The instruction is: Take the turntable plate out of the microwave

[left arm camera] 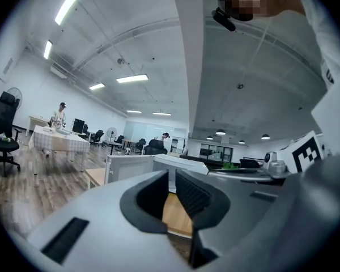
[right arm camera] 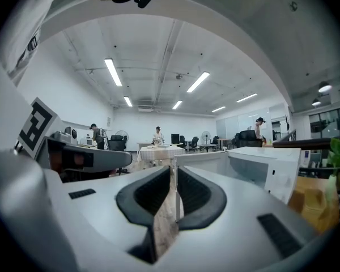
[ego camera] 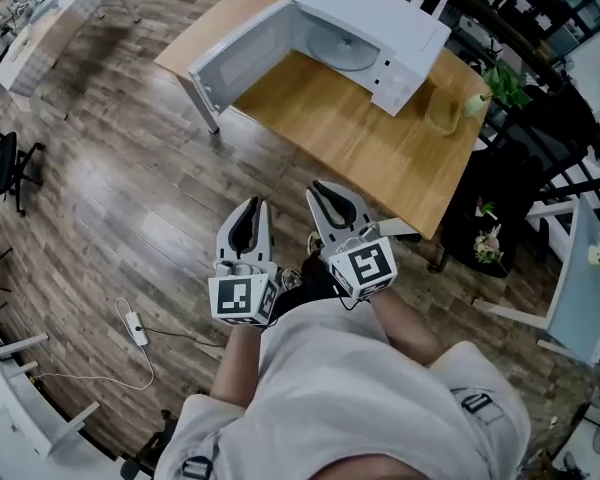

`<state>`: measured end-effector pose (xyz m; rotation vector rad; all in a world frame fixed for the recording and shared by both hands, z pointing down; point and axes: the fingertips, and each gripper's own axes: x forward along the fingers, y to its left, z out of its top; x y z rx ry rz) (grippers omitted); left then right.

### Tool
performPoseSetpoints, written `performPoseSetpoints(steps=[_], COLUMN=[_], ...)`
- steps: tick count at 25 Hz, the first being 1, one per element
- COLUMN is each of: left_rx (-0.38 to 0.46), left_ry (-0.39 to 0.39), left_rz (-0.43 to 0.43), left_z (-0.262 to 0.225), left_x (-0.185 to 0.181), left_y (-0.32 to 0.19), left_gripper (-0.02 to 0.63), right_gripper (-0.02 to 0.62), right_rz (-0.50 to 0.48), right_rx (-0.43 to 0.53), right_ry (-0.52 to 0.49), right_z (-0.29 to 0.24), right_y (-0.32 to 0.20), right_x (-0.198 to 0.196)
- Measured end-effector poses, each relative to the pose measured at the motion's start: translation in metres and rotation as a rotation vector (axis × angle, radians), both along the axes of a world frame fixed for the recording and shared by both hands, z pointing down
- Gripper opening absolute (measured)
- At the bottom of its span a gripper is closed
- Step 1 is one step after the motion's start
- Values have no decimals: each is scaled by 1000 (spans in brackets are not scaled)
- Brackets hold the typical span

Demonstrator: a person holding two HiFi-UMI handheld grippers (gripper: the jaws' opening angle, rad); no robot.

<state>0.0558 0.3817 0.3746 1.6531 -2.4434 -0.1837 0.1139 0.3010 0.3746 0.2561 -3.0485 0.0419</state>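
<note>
Wooden table (ego camera: 360, 138) lies well ahead; turntable plate (ego camera: 342, 46) is seen flat inside open microwave (ego camera: 380, 13), straight beyond right gripper (ego camera: 330, 196), the nearer. It and left gripper (ego camera: 250, 208) are held empty, jaws barely parted.

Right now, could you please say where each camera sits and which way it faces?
Head view: on the person's head, steeply down at table and open microwave; left gripper, right gripper, torso show.
Left gripper view: on that gripper, level along its empty jaws toward the microwave; shirt overhead.
Right gripper view: same, level; microwave right, left gripper left.
Shared: all three show the microwave.
</note>
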Motion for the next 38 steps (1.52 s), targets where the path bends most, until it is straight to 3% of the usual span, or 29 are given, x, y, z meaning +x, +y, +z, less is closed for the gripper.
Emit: performPoseSetpoints(steps=[6,19,28,38], left_rx=[-28,-122,-201,-283], left_ry=[89,90,164,258], left_rz=[51,193,260,386], left_z=[32,55,91,134], left_x=[-34,-111,-134,-159], left_y=[-38,-186,-259,-314], left_gripper=[49,48,48,44], right_gripper=[29,29,29,29], right_rz=[37,109,162,311], right_rx=[-29,-164,-317,-476], right_ry=[15,61,136,189], right_z=[15,61,114,162], right_y=[-40,-179,-243,-279], right_x=[-31,-102,-108,-114])
